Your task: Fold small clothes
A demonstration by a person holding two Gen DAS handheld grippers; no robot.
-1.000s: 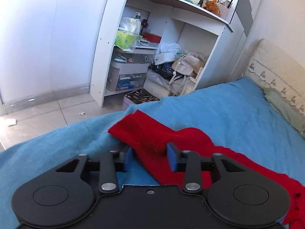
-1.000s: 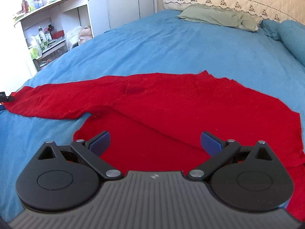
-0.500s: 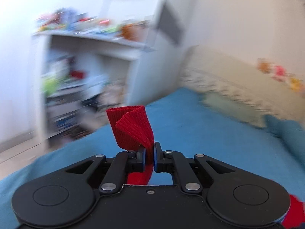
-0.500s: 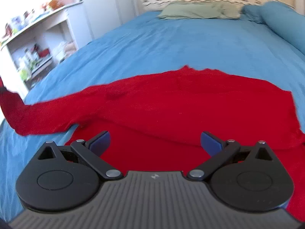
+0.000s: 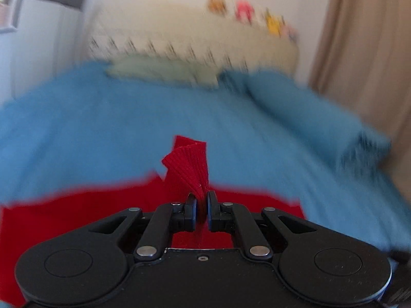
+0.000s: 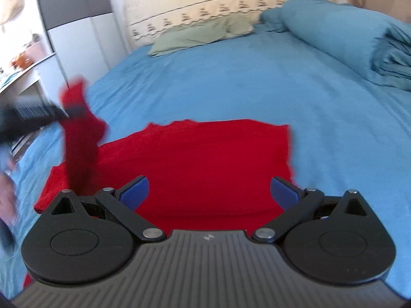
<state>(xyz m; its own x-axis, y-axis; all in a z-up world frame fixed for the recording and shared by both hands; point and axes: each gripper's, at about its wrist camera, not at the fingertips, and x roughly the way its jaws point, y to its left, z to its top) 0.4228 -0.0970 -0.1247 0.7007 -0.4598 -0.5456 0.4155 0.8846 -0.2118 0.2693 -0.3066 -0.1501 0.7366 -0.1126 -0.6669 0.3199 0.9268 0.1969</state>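
Observation:
A red knitted garment (image 6: 205,159) lies spread on the blue bed sheet (image 6: 231,82). My left gripper (image 5: 201,201) is shut on the ribbed cuff of its sleeve (image 5: 188,164), which sticks up between the pads. In the right wrist view that sleeve (image 6: 79,133) hangs lifted at the left, held by the blurred left gripper (image 6: 69,109). My right gripper (image 6: 209,188) hovers open just above the near part of the garment, nothing between its blue pads (image 6: 134,188).
A green pillow (image 6: 203,34) and a rolled blue duvet (image 6: 346,41) lie at the head of the bed. A white wardrobe (image 6: 74,28) and shelf unit stand on the left, a beige curtain (image 5: 364,38) on the right.
My left gripper closed on the sleeve cuff, lifted it off the bed and swung it toward the garment's body. My right gripper shifted a little over the garment and stayed open.

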